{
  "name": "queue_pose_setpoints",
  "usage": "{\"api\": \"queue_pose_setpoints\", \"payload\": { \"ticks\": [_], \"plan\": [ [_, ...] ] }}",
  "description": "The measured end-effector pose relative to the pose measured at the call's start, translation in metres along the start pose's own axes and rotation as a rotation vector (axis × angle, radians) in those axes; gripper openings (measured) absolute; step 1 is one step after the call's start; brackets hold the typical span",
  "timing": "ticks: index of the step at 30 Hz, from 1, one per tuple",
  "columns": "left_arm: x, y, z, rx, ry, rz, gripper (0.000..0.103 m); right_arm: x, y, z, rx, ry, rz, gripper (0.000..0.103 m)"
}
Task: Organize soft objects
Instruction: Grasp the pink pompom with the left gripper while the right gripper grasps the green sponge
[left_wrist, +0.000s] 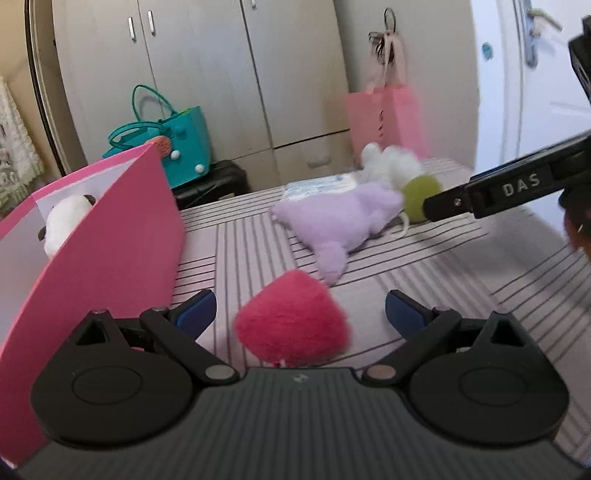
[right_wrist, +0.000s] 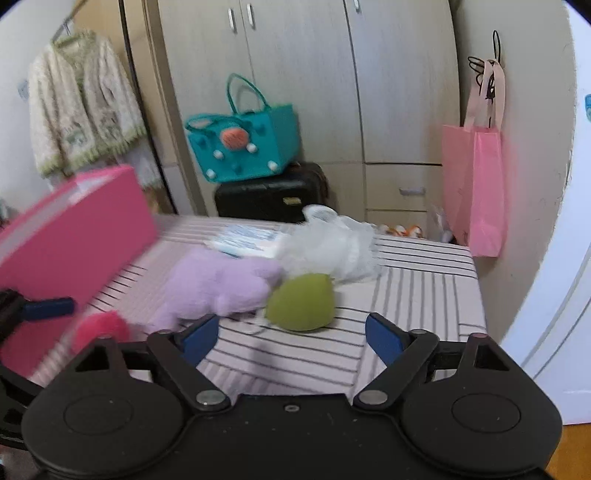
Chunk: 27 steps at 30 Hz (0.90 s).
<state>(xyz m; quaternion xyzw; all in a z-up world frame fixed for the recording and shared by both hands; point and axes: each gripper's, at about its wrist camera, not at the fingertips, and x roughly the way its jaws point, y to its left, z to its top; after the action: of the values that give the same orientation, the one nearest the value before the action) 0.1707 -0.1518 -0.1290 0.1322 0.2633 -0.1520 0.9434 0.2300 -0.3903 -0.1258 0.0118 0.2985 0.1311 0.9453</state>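
Note:
A hot-pink fluffy toy (left_wrist: 293, 319) lies on the striped bed between the blue pads of my open left gripper (left_wrist: 301, 314), untouched by them. It also shows in the right wrist view (right_wrist: 101, 328). A lilac plush (left_wrist: 341, 221) (right_wrist: 218, 286), a green ball-like toy (left_wrist: 419, 195) (right_wrist: 301, 301) and a white fluffy toy (left_wrist: 391, 162) (right_wrist: 328, 245) lie beyond. My right gripper (right_wrist: 293, 338) is open and empty, just short of the green toy. A pink box (left_wrist: 99, 236) (right_wrist: 74, 236) at left holds a white plush (left_wrist: 64, 221).
A flat pack of tissues (right_wrist: 245, 238) lies behind the lilac plush. A teal bag (right_wrist: 243, 146) sits on a black case (right_wrist: 269, 194) past the bed. A pink bag (right_wrist: 474, 188) hangs on the right wall. Wardrobe doors (right_wrist: 295, 74) stand behind.

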Motion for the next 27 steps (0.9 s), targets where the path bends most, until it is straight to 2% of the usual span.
{"api": "queue_pose_setpoints", "payload": {
  "ticks": [1, 5, 9, 11, 13, 15, 21, 23, 24, 27],
  "plan": [
    [0.001, 0.000, 0.000, 0.003, -0.002, 0.003, 0.099, 0.005, 0.001, 0.000, -0.029, 0.021, -0.018, 0.069],
    [0.006, 0.003, 0.000, -0.001, -0.005, 0.020, 0.095, 0.016, 0.008, 0.002, -0.095, 0.023, -0.014, 0.069],
    [0.015, 0.010, -0.003, -0.056, 0.058, -0.024, 0.077, 0.025, 0.011, 0.005, -0.114, 0.023, -0.006, 0.069],
    [0.016, 0.014, -0.006, -0.096, 0.060, -0.047, 0.073, 0.030, 0.010, 0.005, -0.109, 0.033, -0.010, 0.068],
    [0.016, 0.015, -0.007, -0.112, 0.063, -0.062, 0.069, 0.033, 0.009, 0.003, -0.099, 0.038, -0.011, 0.057],
    [0.016, 0.015, -0.008, -0.116, 0.061, -0.063, 0.070, 0.030, 0.007, 0.001, -0.085, 0.023, -0.016, 0.054],
    [0.016, 0.018, -0.011, -0.134, 0.054, -0.052, 0.074, 0.013, 0.000, -0.009, -0.022, 0.019, -0.001, 0.054],
    [0.016, 0.018, -0.011, -0.138, 0.049, -0.053, 0.066, 0.007, -0.003, -0.013, 0.016, 0.018, 0.012, 0.054],
    [0.015, 0.019, -0.011, -0.139, 0.045, -0.055, 0.059, 0.005, -0.004, -0.015, 0.030, 0.017, 0.014, 0.054],
    [0.014, 0.019, -0.011, -0.140, 0.042, -0.053, 0.055, 0.000, -0.005, -0.020, 0.058, 0.006, 0.012, 0.054]
  ]
}}
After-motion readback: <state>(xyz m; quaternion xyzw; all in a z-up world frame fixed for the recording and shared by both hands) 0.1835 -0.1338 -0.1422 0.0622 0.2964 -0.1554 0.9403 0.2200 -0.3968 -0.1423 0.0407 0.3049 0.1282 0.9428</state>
